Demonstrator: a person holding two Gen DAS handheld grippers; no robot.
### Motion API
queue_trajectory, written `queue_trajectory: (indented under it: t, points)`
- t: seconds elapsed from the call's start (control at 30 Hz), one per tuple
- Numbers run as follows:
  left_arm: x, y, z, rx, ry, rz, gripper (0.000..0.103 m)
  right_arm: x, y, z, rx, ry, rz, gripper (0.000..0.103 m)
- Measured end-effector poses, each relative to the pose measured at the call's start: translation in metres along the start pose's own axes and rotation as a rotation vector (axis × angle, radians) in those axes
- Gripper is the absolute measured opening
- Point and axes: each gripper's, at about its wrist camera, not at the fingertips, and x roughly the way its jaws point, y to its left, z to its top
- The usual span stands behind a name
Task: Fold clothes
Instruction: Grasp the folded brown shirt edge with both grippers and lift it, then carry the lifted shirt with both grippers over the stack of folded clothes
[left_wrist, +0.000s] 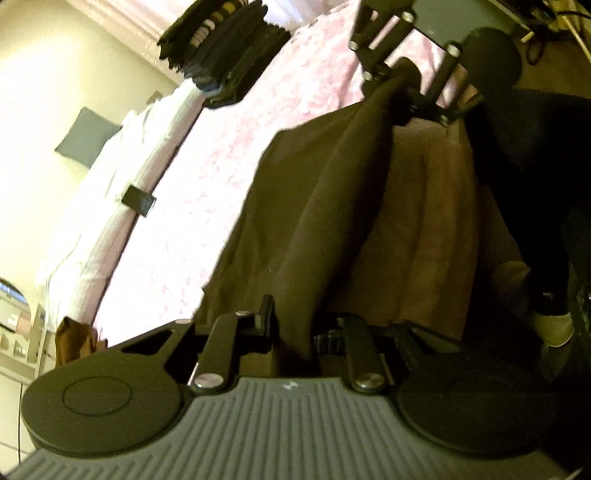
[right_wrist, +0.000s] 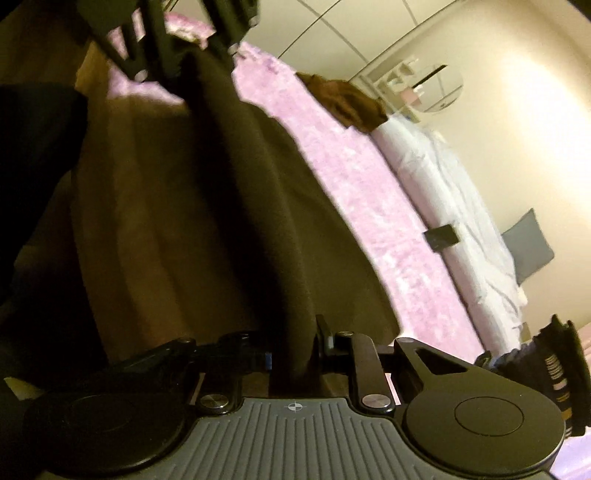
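Dark brown soft fabric garment (left_wrist: 314, 206) stretched mid-air over pink bed (left_wrist: 207, 155), left gripper (left_wrist: 295, 332) and right gripper (right_wrist: 295, 347) each pinching edge, folded pile at 11 o'clock. Risk: thin bite, cloth slips.

A: Where does each camera sit?

B: Each rides its own gripper, tilted, very close to a hanging dark brown cloth garment (left_wrist: 295, 206).

A: What do they share?

B: They face each other along that garment; both catch the pink patterned bed cover (right_wrist: 369, 206).
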Motion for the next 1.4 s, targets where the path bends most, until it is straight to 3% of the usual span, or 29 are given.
queue_trajectory:
  t: [0.1,0.23,0.37,0.53,0.9,1.07,1.27,1.4]
  points:
    - [-0.012,0.021,-0.005,-0.025,-0.040,-0.014,0.016,-0.007,-0.022,0.009,0.028,-0.024,0.003,0.017]
    - [-0.002,0.059,-0.001,-0.024,-0.055,-0.090,0.016,-0.004,-0.057,0.028,0.029,-0.007,0.049,0.017]
    - [0.004,0.092,0.002,0.010,-0.063,-0.173,0.016,0.005,-0.094,0.055,0.036,0.060,0.109,0.017]
    - [-0.011,0.130,0.012,-0.042,-0.033,-0.250,0.015,-0.002,-0.135,0.084,0.042,0.134,0.194,0.015]
    - [-0.112,0.241,0.107,-0.018,-0.004,-0.378,0.014,-0.119,-0.250,0.159,0.141,0.242,0.274,0.015]
    - [-0.132,0.272,0.136,0.054,-0.064,-0.379,0.014,-0.153,-0.281,0.182,0.188,0.260,0.190,0.015]
    - [-0.128,0.294,0.163,0.139,-0.152,-0.352,0.014,-0.171,-0.294,0.186,0.252,0.297,0.046,0.015]
    - [-0.117,0.297,0.188,0.177,-0.177,-0.368,0.014,-0.173,-0.301,0.177,0.287,0.333,0.001,0.015]
